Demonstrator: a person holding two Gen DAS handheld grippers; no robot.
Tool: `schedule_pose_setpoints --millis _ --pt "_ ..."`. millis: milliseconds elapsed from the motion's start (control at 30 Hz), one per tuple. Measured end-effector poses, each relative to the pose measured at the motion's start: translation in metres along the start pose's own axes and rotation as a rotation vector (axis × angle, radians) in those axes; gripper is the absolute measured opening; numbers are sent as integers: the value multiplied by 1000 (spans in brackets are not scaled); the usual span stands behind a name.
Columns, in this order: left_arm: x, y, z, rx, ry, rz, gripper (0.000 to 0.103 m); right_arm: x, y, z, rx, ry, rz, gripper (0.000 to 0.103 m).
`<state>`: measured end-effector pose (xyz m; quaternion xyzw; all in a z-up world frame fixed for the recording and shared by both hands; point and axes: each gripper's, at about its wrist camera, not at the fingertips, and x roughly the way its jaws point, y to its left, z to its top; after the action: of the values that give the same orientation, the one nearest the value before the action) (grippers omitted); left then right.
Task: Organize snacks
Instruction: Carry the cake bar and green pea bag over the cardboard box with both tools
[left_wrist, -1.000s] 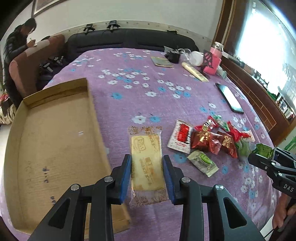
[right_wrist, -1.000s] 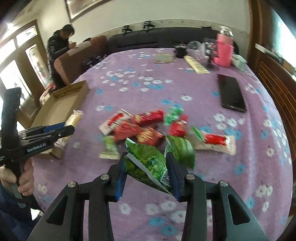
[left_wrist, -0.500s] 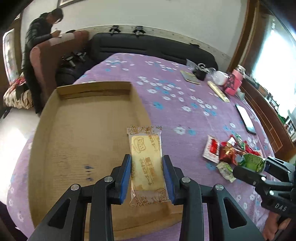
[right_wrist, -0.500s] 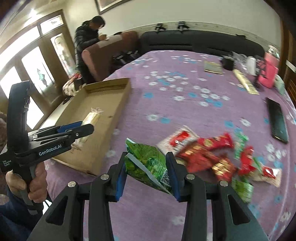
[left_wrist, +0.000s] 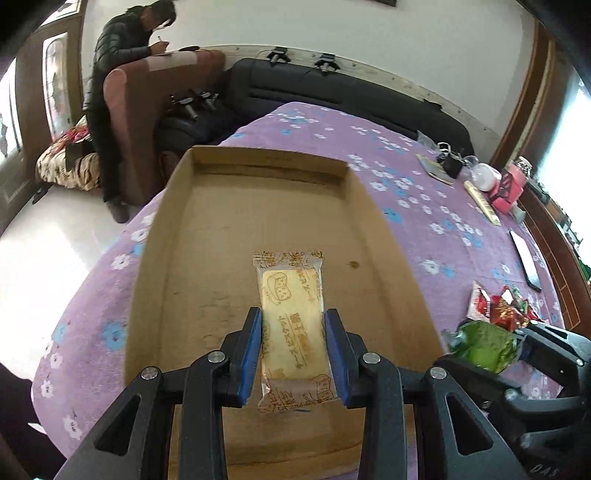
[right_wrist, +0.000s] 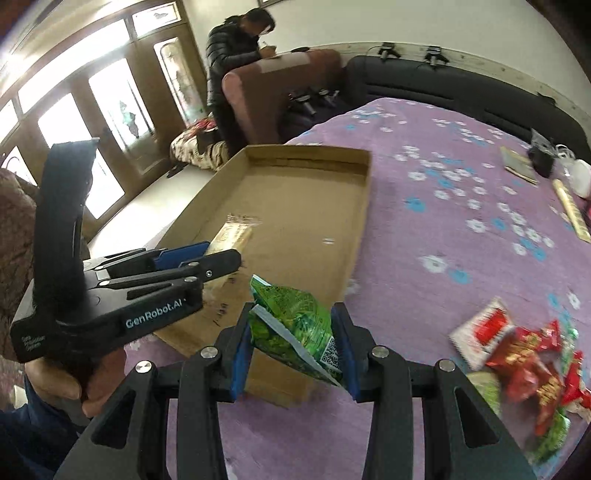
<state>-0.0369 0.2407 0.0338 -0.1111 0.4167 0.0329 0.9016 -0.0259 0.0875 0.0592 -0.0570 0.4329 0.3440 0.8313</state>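
My left gripper (left_wrist: 293, 325) is shut on a pale yellow cracker packet (left_wrist: 291, 317), held above the floor of a shallow cardboard box (left_wrist: 207, 229). From the right wrist view the same left gripper (right_wrist: 218, 254) hovers over the box (right_wrist: 314, 206) near its left wall, the cracker packet (right_wrist: 232, 234) sticking out past its tips. My right gripper (right_wrist: 295, 325) is shut on a green snack packet (right_wrist: 295, 325) over the box's near corner. The left wrist view shows the right gripper (left_wrist: 517, 341) at lower right with the green packet (left_wrist: 484, 345).
A pile of red and green snack packets (right_wrist: 532, 354) lies on the purple flowered cloth (right_wrist: 461, 221) to the right of the box. A dark phone (left_wrist: 526, 260), a pink container (left_wrist: 508, 186) and small items sit further right. A person (left_wrist: 122, 74) stands by an armchair (left_wrist: 147, 122).
Both grippers have swung left with their packets. The cracker packet has gone from beside the box's right wall to over its floor; the green packet has left the snack pile and reached the box's corner.
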Motion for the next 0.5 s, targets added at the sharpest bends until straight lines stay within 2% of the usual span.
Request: schedule_pose_setpoints --millis 167,500 --pt "4 17 -3 -22 4 25 36 22 13 1 -23 12 -9 40" --pt "14 19 -8 -5 14 54 36 45 15 -3 -23 29 -15 40"
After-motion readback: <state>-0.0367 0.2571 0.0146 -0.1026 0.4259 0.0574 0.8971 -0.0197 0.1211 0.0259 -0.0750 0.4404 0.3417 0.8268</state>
